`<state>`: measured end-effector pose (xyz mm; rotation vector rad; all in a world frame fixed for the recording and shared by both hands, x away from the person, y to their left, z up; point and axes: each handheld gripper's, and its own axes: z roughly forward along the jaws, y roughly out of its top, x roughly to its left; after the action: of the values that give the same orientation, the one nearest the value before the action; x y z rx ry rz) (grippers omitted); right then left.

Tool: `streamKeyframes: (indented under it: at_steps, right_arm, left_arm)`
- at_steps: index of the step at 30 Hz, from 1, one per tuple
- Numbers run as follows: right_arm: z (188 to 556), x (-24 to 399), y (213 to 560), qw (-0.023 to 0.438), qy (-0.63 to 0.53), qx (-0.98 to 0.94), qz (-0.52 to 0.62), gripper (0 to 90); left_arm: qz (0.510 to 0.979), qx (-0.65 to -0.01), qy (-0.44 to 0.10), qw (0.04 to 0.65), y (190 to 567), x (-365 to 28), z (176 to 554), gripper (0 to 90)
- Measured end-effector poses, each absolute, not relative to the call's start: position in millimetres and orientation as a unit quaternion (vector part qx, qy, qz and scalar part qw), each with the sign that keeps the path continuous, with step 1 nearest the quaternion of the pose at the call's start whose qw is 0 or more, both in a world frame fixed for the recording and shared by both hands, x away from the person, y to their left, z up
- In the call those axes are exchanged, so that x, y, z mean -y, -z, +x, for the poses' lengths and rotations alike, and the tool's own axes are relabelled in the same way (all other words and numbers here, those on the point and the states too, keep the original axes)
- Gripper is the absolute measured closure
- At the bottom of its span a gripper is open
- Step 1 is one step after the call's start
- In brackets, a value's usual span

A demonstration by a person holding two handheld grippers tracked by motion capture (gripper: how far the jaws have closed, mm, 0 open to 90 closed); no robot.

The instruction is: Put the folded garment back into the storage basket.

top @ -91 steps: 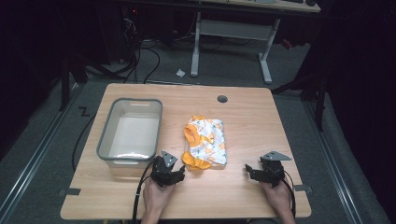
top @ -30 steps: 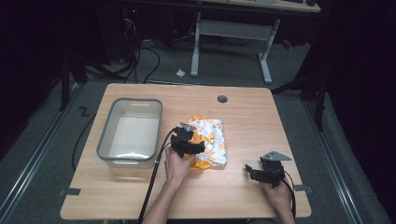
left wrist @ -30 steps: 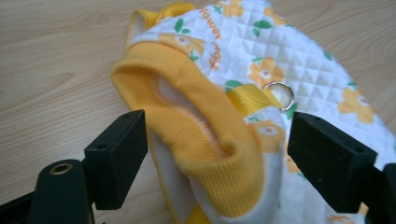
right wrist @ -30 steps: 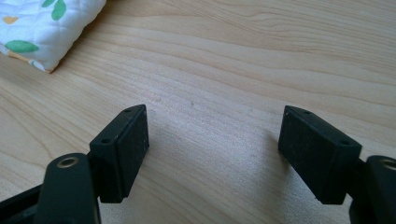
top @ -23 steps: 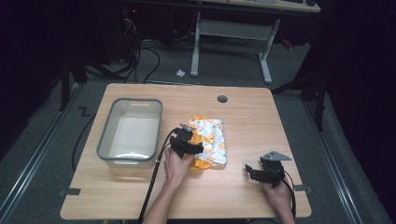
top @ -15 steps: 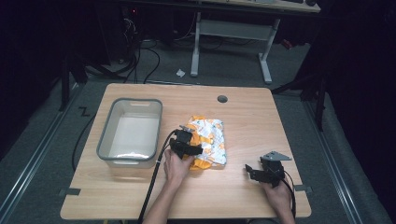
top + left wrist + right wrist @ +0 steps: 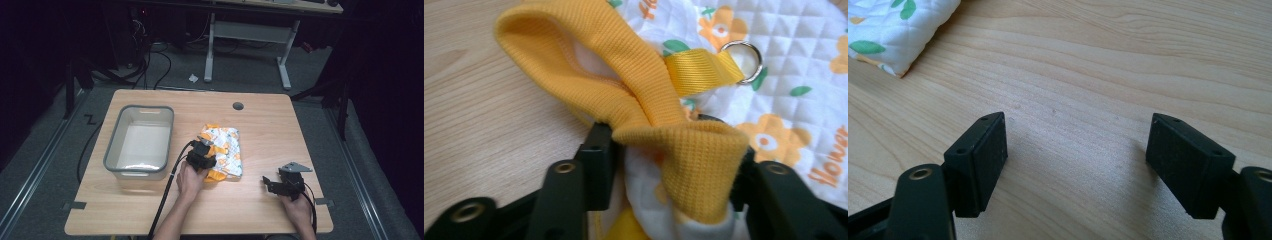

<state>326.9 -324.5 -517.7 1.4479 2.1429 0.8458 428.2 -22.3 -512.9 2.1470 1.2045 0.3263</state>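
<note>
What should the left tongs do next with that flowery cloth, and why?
Probably lift it a little and carry it toward the grey bin. The left tongs are shut on the orange ribbed edge of the cloth, the bin sits beside it, and the right tongs rest open on the table.

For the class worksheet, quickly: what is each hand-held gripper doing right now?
Left hand-held gripper: closed on the yellow ribbed cuff of the quilted floral garment.
Right hand-held gripper: open, holding nothing, over the wooden table.
</note>
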Motion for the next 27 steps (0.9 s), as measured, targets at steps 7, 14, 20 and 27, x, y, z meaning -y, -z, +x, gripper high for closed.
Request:
streamKeyframes:
  at_steps: [7,14,20,27]
  right_arm:
    - [326.9,324.5,517.7,0.209,-0.304,-0.77,0.52,24.9]
    - [326.8,324.5,517.7,0.209,-0.304,-0.77,0.521,24.9]
    - [326.8,324.5,517.7,0.209,-0.304,-0.77,0.52,24.8]
    - [326.7,324.4,517.7,0.208,-0.304,-0.77,0.521,24.9]
  left_arm:
    - [0.821,-0.453,-0.102,0.331,512.2,22.1,429.9,73.4]
    - [0.82,-0.451,-0.101,0.337,511.7,21.3,430.1,76.8]
    - [0.818,-0.448,-0.101,0.346,508.5,19.6,429.1,78.3]
    - [0.807,-0.447,-0.092,0.375,496.1,13.5,425.8,79.2]
